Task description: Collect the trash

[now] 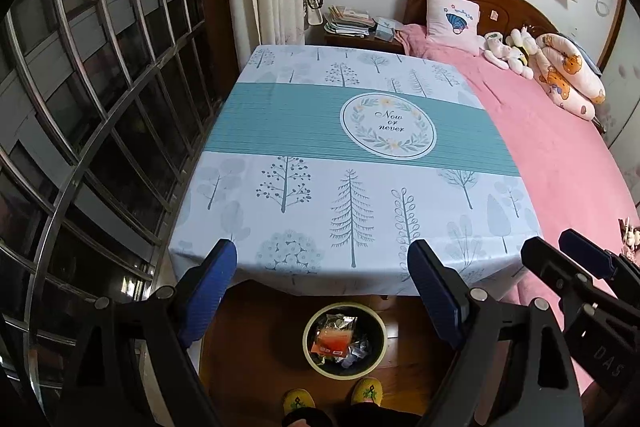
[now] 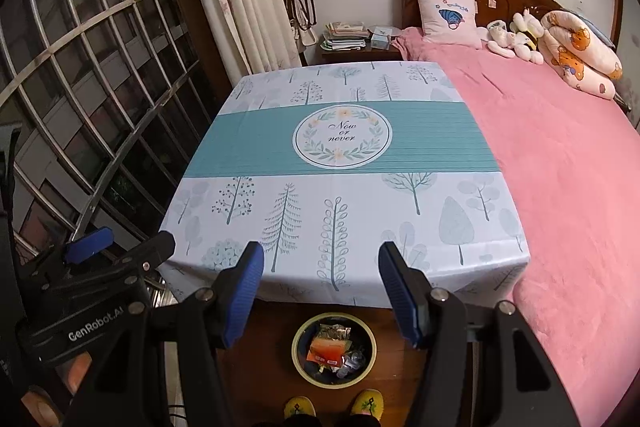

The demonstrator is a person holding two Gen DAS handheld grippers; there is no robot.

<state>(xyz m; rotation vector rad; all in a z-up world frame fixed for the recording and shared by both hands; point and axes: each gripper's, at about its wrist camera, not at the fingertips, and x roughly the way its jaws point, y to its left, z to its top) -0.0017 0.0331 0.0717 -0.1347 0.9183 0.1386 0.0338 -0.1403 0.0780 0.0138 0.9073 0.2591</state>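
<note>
A round bin [image 1: 310, 355] with a pale rim stands on the wooden floor below the table's near edge; it also shows in the right wrist view [image 2: 298, 359]. Inside lie an orange packet [image 1: 335, 341] [image 2: 328, 347] and clear plastic wrappers [image 1: 356, 351]. My left gripper [image 1: 324, 267] is open and empty, held above the bin at the table's front edge. My right gripper [image 2: 320, 263] is open and empty beside it, and appears at the right of the left wrist view [image 1: 560, 247]. The left gripper appears at the left of the right wrist view [image 2: 124, 239].
The table [image 1: 320, 155] [image 2: 340, 187] has a tree-print cloth with a teal band. A pink bed [image 2: 560, 167] runs along its right side. A barred window [image 1: 80, 107] is on the left. A nightstand with books [image 2: 344, 39] stands behind. Yellow slippers [image 2: 332, 405] are beside the bin.
</note>
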